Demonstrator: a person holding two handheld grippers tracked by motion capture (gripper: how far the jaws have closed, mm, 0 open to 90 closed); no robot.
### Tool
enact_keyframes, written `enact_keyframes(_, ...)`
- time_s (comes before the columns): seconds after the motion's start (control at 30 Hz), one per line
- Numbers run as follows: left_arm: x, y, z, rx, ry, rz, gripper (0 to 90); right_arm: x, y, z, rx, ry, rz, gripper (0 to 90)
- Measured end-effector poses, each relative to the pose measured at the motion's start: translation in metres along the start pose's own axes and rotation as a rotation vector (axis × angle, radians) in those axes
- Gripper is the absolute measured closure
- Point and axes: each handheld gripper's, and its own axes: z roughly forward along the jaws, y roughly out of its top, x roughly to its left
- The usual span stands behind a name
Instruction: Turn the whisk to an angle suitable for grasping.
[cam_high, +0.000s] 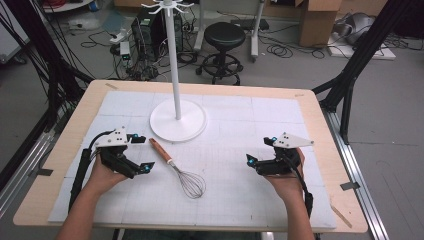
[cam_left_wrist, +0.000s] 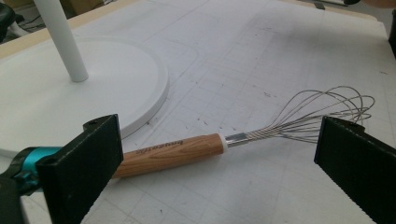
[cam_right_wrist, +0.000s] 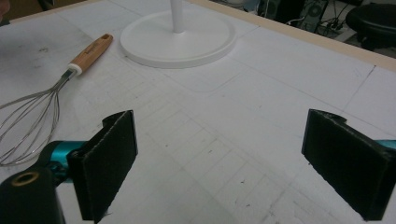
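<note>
Whisk (cam_high: 177, 168) lying flat on the white mat (cam_high: 240, 200) that covers the table (cam_high: 320, 120), out in the middle between the two grippers, and nobody has a hold on it yet. Its wooden handle (cam_high: 160, 150) points up toward the round base of the white stand (cam_high: 178, 120), ending just beside the rim; the wire loops (cam_high: 192, 184) fan out toward the person's side.

Left gripper (cam_high: 131, 165) sits close beside the handle, jaws spread wide with nothing between the pads. From the left gripper view the whisk (cam_left_wrist: 243, 137) lies right across the gap ahead, handle (cam_left_wrist: 170, 154) on one side, wires (cam_left_wrist: 327, 116) on the other. Right gripper (cam_high: 259, 161) is well apart from it over bare mat, jaws likewise wide and empty; its own view catches the whisk (cam_right_wrist: 46, 93) off to the side and the stand base (cam_right_wrist: 177, 37) beyond.

How will it handle? Light, by the look of it. The wires should be springy and would likely flex or slip under a squeeze, so that end is a poor place to grab. The wooden handle looks stiff and round, smooth enough to roll a little between flat pads. Best bet: close on the handle near its middle, across the width. It lies low on the mat, so the jaws would need to come right down around it.
</note>
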Motion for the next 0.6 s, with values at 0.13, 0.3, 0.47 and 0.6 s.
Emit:
enact_keyframes(0.13, 0.001, -0.002, 0.003, 0.02, -0.004, -0.001, 1.7, -0.002, -0.002, 0.001, 0.01, -0.001, 0.007, 9.2)
enact_keyframes(0.3, -0.003, -0.003, 0.006, 0.043, -0.003, 0.009, 2.9, -0.002, -0.003, -0.001, 0.012, -0.008, 0.004, 9.2)
enact_keyframes(0.47, -0.003, -0.005, 0.007, 0.071, -0.058, 0.046, 30.3, 0.0, 0.0, -0.003, 0.002, -0.011, -0.003, 9.2)
enact_keyframes(0.6, -0.005, -0.008, 0.014, 0.119, -0.049, 0.061, 47.3, 0.0, 0.0, -0.001, 0.007, -0.014, -0.007, 9.2)
